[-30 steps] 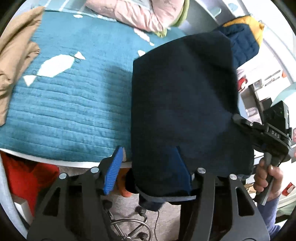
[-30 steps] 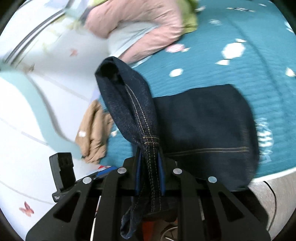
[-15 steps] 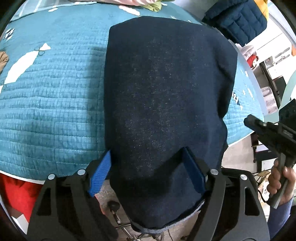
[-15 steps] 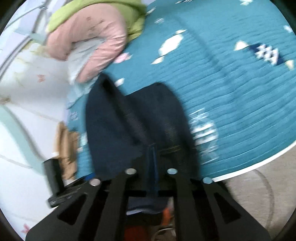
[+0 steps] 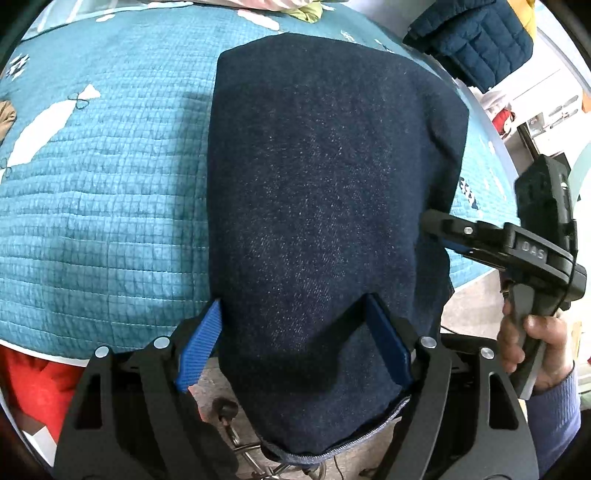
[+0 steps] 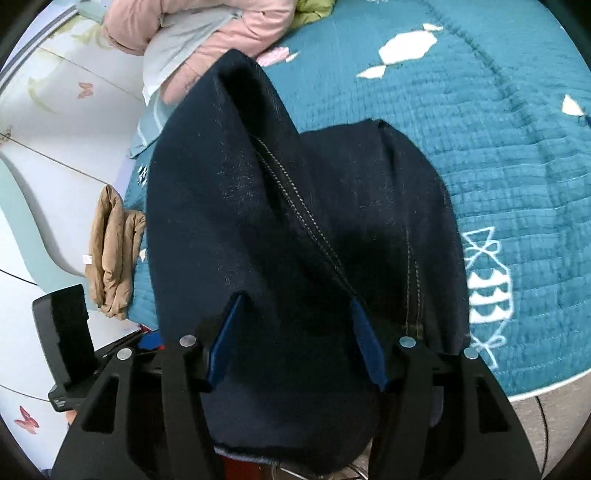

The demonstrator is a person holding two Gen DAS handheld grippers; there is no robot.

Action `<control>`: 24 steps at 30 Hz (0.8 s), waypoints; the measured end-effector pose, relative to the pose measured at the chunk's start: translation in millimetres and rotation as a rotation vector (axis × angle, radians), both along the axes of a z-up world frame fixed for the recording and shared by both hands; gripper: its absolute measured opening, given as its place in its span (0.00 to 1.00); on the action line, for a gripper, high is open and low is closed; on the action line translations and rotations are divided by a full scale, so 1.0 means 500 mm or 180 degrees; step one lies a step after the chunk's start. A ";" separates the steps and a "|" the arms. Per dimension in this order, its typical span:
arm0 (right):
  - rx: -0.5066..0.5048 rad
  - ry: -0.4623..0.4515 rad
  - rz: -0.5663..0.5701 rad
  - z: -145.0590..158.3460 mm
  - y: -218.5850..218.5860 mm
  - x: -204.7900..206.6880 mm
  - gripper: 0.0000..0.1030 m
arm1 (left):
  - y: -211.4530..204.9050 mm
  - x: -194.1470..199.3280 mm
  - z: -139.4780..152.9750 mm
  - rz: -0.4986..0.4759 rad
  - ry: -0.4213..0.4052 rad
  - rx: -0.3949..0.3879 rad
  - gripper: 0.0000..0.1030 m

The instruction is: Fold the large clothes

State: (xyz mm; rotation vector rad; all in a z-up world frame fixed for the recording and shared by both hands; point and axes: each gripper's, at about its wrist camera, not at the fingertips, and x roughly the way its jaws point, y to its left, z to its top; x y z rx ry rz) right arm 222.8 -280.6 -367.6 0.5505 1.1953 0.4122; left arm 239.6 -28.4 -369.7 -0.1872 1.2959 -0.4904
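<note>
Jeans [image 5: 325,206] lie on the quilt [image 5: 103,192] — overhanging its near edge.

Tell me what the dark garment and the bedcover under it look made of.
Dark garment: looks like denim, matte indigo with a diagonal twill weave and tan topstitched seams, so probably jeans. Bedcover: seems quilted cotton or similar, soft matte teal, stitched in a small grid with white printed shapes.

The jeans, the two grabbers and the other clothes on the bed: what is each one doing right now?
Dark jeans: folded over, draped on the bed edge, one end hanging off.
Left hand-held gripper: open, fingers either side of the jeans.
Right hand-held gripper: open, fingers either side of the jeans.
Teal quilt: spread flat on the bed.
Tan garment: folded, at the quilt's edge.
Pink jacket: heaped, unfolded.
</note>
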 end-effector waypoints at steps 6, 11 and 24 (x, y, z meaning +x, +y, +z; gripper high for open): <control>0.0085 -0.0348 -0.0003 0.051 -0.029 -0.037 0.05 | 0.040 0.000 0.027 0.0142 -0.0008 -0.0290 0.77; 0.0049 -0.0533 -0.0079 0.097 -0.080 -0.070 0.04 | 0.070 0.007 0.050 0.0282 -0.0186 -0.0387 0.78; -0.0225 0.0061 -0.0801 -0.038 -0.155 -0.052 0.05 | 0.001 0.024 -0.010 0.0056 -0.0017 -0.0126 0.87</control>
